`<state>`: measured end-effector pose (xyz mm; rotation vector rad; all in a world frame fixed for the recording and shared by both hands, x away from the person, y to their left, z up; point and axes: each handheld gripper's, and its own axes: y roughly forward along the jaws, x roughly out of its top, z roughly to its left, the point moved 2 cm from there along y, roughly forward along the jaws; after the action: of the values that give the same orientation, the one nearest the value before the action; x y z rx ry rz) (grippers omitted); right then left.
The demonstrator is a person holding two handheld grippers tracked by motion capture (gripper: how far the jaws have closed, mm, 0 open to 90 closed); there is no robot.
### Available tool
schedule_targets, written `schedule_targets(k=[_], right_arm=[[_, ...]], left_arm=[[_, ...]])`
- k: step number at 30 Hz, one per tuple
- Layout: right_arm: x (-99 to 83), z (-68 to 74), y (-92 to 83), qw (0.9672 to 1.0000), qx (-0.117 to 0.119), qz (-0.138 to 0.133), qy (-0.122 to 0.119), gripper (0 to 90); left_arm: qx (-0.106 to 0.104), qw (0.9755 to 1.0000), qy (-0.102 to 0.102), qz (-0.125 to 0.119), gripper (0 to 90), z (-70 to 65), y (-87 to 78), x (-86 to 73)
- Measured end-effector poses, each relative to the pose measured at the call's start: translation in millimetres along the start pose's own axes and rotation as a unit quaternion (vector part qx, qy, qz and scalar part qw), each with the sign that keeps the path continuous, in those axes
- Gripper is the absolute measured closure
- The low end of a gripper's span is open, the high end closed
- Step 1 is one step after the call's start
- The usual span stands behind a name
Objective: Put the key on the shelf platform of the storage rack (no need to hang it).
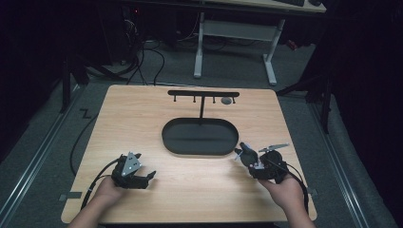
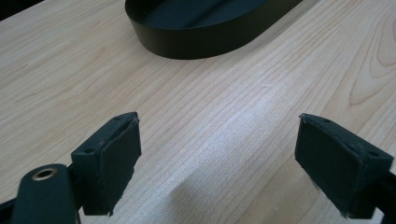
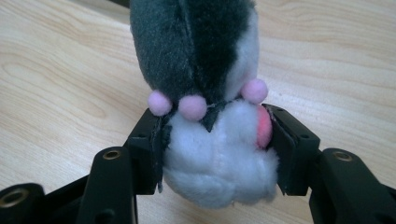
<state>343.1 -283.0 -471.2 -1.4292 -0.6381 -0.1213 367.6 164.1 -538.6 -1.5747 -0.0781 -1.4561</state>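
Clamped between the jaws of the right gripper [image 3: 212,154] is a plush toy [image 3: 205,93], grey and white with pink pompoms, so the pick-up is judged done. Ahead of this gripper an oval black tray [image 1: 200,137] with a hanger rack [image 1: 203,93] is seen; hanging or placing is judged to remain. Beside it, the left gripper [image 2: 217,161] is held open over the table [image 2: 224,107], with nothing between the jaws.

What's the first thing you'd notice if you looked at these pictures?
The fluffy grey and white plush toy with little pink pompoms, squeezed between the jaws of the right gripper just above the wooden table. Next, the black oval tray in the middle of the table, with a T-shaped black rack standing behind it. The left gripper sits wide open over bare wood, holding nothing.
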Motion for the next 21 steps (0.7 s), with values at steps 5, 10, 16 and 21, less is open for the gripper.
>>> schedule_targets(k=[5, 10, 16, 21], right_arm=[[4.5, 1.5, -2.7, 1.0000, 0.002, -0.009, 0.001, 44.7], [8.9, 7.1, -0.1, 0.9999, -0.001, -0.007, -0.007, 44.6], [15.3, 12.1, 2.6, 0.9999, 0.004, -0.012, -0.011, 44.6], [23.2, 17.4, 4.4, 0.9998, 0.006, -0.014, -0.012, 44.6]], left_arm=[[0.000, 1.0000, 0.000, 0.000, 15.3, 0.0, 0.0, 0.0], [0.000, 1.0000, 0.000, 0.000, 15.3, 0.0, 0.1, 0.0], [0.001, 1.0000, 0.001, 0.001, 15.3, -0.3, -0.1, 0.0], [0.000, 1.0000, 0.001, 0.001, 15.4, -0.2, -0.1, 0.0]])
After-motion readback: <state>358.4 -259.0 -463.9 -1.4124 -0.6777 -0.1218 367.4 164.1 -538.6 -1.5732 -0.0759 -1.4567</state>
